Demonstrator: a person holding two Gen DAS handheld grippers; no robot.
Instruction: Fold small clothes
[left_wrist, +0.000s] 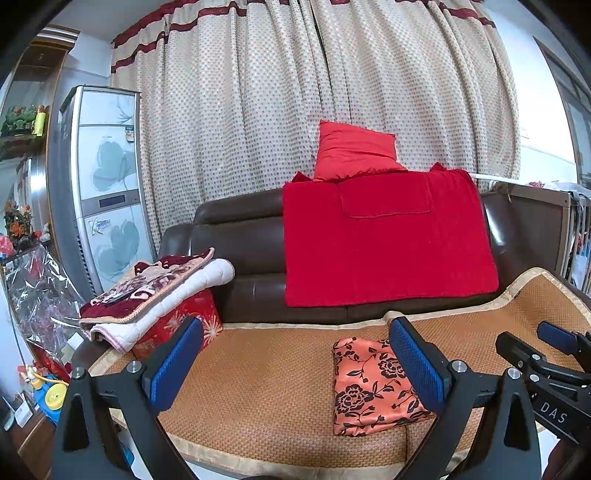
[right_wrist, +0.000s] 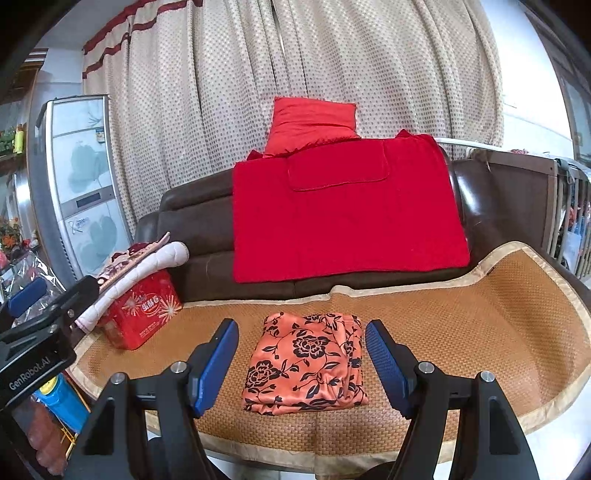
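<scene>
A small orange garment with black flowers lies folded into a neat rectangle on the woven mat of the sofa seat. It also shows in the left wrist view, behind that gripper's right finger. My right gripper is open and empty, held above and in front of the garment, its blue pads either side of it. My left gripper is open and empty, to the left of the garment. The right gripper shows at the right edge of the left wrist view.
A red tin box with folded blankets on top stands at the mat's left end. A red throw and a red cushion lie on the brown sofa back. A standing air conditioner and curtains are behind.
</scene>
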